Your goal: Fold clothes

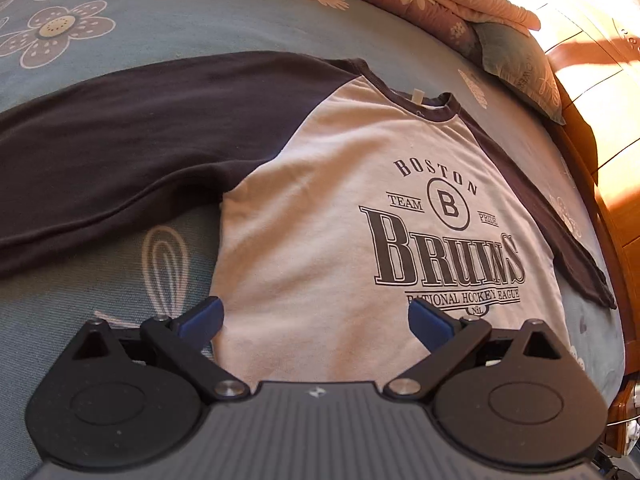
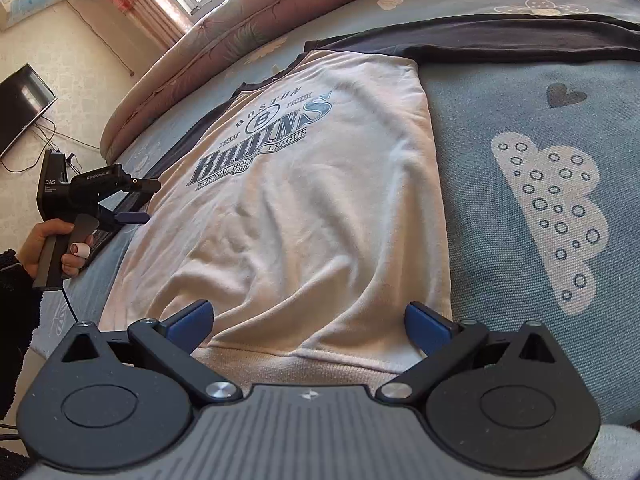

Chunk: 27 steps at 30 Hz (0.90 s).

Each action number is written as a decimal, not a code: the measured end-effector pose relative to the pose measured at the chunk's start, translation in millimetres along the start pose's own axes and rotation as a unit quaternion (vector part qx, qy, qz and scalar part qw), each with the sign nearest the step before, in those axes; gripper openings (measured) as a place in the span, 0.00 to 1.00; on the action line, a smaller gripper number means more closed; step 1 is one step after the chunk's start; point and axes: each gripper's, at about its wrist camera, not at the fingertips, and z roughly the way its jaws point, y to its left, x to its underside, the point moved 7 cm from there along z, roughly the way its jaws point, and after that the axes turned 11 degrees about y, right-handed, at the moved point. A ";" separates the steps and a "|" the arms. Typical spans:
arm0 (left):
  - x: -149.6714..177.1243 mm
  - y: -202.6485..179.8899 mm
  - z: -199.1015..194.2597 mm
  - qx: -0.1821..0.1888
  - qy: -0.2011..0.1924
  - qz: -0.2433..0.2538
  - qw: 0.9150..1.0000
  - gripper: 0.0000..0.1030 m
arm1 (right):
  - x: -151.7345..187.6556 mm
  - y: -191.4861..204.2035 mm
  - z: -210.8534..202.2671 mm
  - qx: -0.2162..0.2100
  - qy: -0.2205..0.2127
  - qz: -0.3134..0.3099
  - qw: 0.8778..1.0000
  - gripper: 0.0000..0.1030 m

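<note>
The shirt [image 1: 328,216] lies face up and spread flat on the bed [image 1: 160,8], its dark sleeves stretched out to either side and its hem nearest the grippers. The right gripper [image 2: 306,322] hovers over the hem with jaws wide apart and empty, and the left gripper [image 1: 316,320] is just as wide and empty over the body. The first fold looks not yet begun — best to pinch both layers at an edge, one gripper near the hem and one at the shoulder, and carry them over together so the cloth stays smooth.
</note>
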 end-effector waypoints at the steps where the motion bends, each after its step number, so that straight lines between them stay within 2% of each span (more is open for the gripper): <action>1: -4.2 -0.7 -7.6 0.001 -0.008 0.005 1.000 0.95 | 0.1 -0.2 -0.2 -0.001 -0.001 0.001 1.000 1.00; 5: -41.1 5.8 -30.9 -0.009 -0.050 0.008 0.999 0.95 | 0.1 0.0 -0.1 -0.003 -0.001 0.003 1.000 1.00; 9: -73.8 14.2 -22.9 -0.015 -0.069 -0.005 0.997 0.96 | -0.2 0.8 1.0 0.000 -0.001 0.001 1.000 1.00; 19: -36.0 23.6 17.6 0.022 -0.023 -0.016 0.999 0.96 | -0.7 0.9 2.1 0.004 0.001 -0.003 1.000 1.00; 22: -27.1 32.8 7.7 0.035 -0.007 -0.031 0.999 0.96 | -0.5 0.9 1.9 0.003 0.000 -0.004 1.000 1.00; 25: -36.5 52.5 -22.6 0.018 -0.055 -0.036 0.998 0.96 | -0.7 1.0 1.9 0.002 -0.001 -0.002 1.000 1.00; 27: -46.0 74.7 -39.0 0.002 -0.082 -0.056 0.995 0.96 | -0.8 1.5 2.2 0.004 -0.001 -0.004 1.000 1.00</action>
